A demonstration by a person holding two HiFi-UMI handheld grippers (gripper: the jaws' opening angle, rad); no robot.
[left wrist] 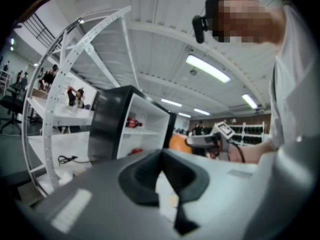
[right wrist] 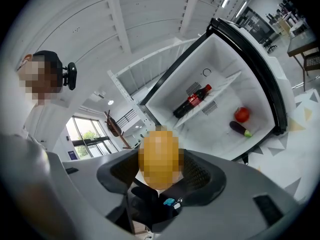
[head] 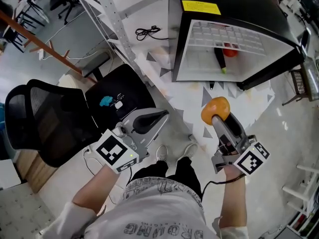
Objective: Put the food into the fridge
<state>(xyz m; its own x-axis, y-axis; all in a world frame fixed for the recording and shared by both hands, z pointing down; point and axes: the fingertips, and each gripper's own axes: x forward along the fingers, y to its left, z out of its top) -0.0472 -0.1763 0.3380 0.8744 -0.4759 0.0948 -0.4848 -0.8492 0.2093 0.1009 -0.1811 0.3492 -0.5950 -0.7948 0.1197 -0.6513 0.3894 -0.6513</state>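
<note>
My right gripper (head: 217, 117) is shut on a round orange fruit (head: 215, 110), held up in front of the open fridge (head: 279, 39). In the right gripper view the fruit (right wrist: 160, 159) sits between the jaws, and the fridge's white inside (right wrist: 220, 59) holds a cola bottle (right wrist: 192, 100) on the shelf, with a tomato (right wrist: 242, 114) and an eggplant (right wrist: 240, 129) below it. My left gripper (head: 162, 115) hangs lower left, its jaws shut with nothing between them. The left gripper view shows the fridge (left wrist: 107, 129) and the orange fruit (left wrist: 177, 143) to its right.
A black office chair (head: 45, 123) stands at the left, beside a black seat with a small blue item (head: 105, 101). A white perforated shelf frame (head: 114, 24) carries a coiled black cable (head: 148, 32). The person's shoes (head: 162, 152) stand on the patterned floor below the fridge.
</note>
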